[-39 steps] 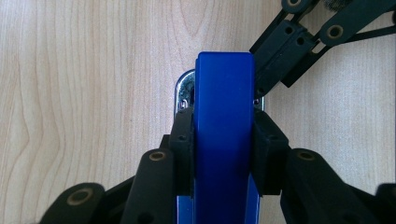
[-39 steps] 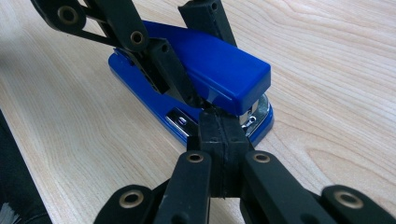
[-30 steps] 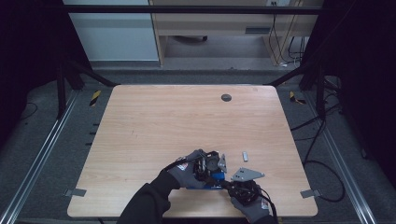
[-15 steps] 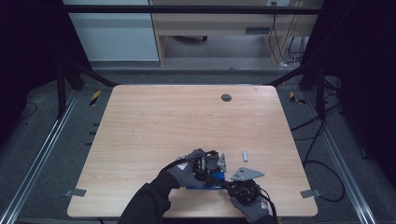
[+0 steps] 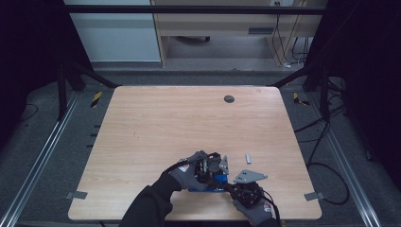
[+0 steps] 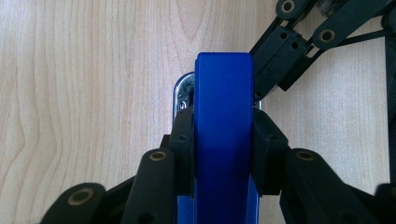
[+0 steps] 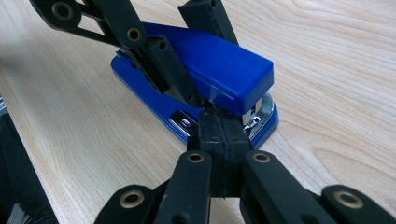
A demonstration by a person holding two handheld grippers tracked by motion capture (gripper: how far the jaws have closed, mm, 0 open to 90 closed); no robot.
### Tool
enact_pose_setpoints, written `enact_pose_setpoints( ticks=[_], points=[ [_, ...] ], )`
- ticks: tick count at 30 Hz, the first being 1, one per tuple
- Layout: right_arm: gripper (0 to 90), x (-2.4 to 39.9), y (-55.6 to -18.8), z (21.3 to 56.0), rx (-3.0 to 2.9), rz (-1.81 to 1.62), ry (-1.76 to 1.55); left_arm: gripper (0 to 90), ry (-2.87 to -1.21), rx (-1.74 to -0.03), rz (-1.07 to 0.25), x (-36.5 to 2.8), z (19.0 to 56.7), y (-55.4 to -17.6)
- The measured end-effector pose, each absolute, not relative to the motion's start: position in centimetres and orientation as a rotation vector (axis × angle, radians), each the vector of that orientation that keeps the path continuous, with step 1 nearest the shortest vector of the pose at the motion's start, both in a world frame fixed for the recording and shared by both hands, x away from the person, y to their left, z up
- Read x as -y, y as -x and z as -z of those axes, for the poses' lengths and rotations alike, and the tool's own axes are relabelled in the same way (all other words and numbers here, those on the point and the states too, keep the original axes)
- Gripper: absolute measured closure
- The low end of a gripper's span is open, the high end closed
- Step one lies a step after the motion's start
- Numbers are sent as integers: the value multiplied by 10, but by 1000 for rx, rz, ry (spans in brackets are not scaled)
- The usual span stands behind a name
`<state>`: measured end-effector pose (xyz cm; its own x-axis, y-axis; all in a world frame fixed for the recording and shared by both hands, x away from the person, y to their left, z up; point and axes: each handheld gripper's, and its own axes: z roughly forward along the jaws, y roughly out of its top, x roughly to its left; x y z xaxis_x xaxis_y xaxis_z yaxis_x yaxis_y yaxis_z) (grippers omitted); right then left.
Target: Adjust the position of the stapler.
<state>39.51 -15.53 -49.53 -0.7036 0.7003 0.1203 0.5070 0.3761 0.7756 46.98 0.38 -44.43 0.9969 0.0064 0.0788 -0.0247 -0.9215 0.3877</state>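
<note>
- In the left gripper view, a blue stapler [image 6: 223, 135] is seen end-on from above, pinched across its width by the fingers [image 6: 183, 140] of the left gripper [image 6: 223, 140], one on each side; a chrome tip shows just past the blue top
- In the same view, the black linkage of the right gripper [image 6: 289, 51] is seen coming in from the upper right and meeting the stapler's far end
- In the right gripper view, the stapler [image 7: 201, 88] is shown from the side, lying flat on the wooden tabletop [image 7: 336, 60], its blue top raised slightly over the chrome front; the fingers [image 7: 219, 135] of the right gripper [image 7: 222, 126] are pressed together, their tips touching the stapler's front edge by the chrome, with nothing held between them
- There too, the left gripper [image 7: 154, 56] is seen clamped on the stapler's sides
- In the high view, the stapler [image 5: 213, 182] is placed near the tabletop's [image 5: 156, 123] front edge, right of centre; a small grey piece [image 5: 248, 158] lies just beyond it and a dark round spot [image 5: 229, 99] sits near the far edge
- Most of the tabletop is left bare to the left and towards the far side
- The left hand [image 5: 187, 172] is brought in from the bottom with a dark sleeve, angled rightward; the right hand [image 5: 255, 210] is kept low at the front edge, its gripper pointing up-left at the stapler
</note>
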Motion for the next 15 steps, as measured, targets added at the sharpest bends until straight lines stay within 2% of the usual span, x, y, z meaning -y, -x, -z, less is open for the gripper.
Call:
enact_pose_setpoints(
  ticks=[15],
  points=[
    [900, 154, -394, 495, -2404, -1222, -1074, 660, -2768, 38, -122, -2, 443, -470]
  ],
)
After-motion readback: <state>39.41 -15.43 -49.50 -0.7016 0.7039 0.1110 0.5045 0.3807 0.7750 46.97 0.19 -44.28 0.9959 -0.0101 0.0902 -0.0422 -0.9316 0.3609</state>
